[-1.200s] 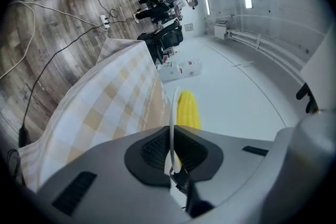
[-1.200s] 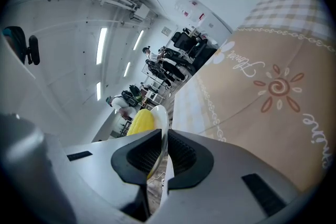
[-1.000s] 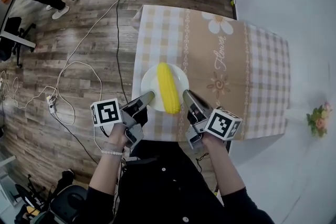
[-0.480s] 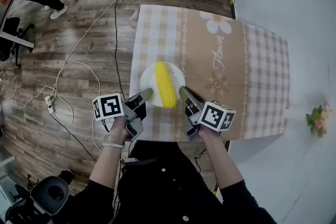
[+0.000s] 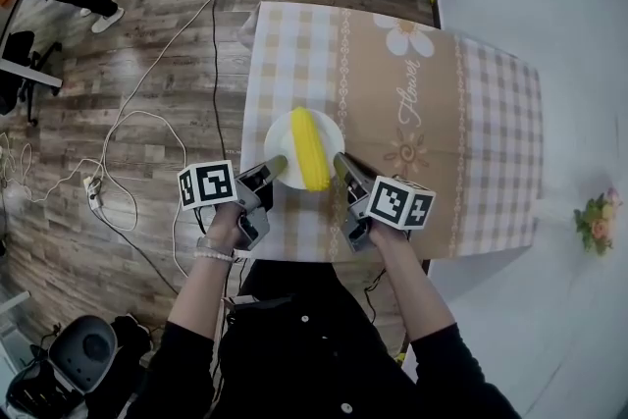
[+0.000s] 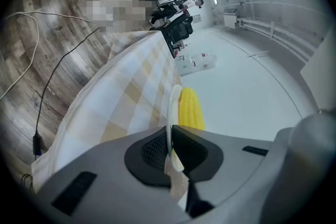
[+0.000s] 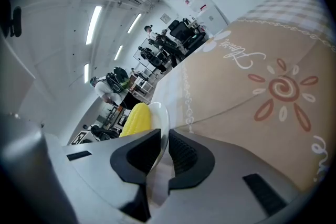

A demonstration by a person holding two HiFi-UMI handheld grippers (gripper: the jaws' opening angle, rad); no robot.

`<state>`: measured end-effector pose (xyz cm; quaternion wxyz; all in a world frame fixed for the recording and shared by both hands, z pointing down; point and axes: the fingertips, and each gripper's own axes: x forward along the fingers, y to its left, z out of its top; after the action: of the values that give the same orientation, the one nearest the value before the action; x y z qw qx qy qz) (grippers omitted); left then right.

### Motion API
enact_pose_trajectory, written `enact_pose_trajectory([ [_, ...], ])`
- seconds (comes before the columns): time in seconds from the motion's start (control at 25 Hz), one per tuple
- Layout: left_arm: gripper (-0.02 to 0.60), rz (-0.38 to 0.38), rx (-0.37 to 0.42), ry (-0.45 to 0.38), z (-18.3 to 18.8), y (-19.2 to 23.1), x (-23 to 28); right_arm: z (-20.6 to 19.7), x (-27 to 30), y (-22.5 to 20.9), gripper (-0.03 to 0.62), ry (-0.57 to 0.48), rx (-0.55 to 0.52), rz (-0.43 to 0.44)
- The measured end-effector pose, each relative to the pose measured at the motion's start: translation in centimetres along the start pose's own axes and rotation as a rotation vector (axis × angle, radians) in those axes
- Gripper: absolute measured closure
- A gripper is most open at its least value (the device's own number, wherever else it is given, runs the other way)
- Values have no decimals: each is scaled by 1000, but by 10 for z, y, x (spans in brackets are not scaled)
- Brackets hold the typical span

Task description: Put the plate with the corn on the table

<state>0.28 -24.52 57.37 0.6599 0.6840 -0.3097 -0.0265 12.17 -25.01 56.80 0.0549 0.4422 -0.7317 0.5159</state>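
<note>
Left gripper (image 5: 277, 162) and right gripper (image 5: 339, 160) both pinch the plate (image 5: 278, 144) rim; tilt it and the corn (image 5: 309, 147) probably rolls onto the table (image 5: 442, 113).

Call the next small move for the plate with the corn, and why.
Probably lower the plate straight down onto the table, kept level. The left gripper and right gripper have jaws shut on opposite rims, the plate is over the table's near part, and the corn lies unheld on it. Whether it already touches can't be told.

Left tool (image 6: 170, 153) jaws clamped on plate (image 6: 172, 106) rim; corn (image 6: 190, 110) on one face, checked tablecloth (image 6: 123, 99) beyond other
</note>
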Motion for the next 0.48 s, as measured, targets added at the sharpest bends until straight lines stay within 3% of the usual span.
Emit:
enact_pose_trajectory([
  [0.48, 555, 64, 46, 35, 6, 13, 15, -2, 16, -22, 514, 65, -5, -65],
])
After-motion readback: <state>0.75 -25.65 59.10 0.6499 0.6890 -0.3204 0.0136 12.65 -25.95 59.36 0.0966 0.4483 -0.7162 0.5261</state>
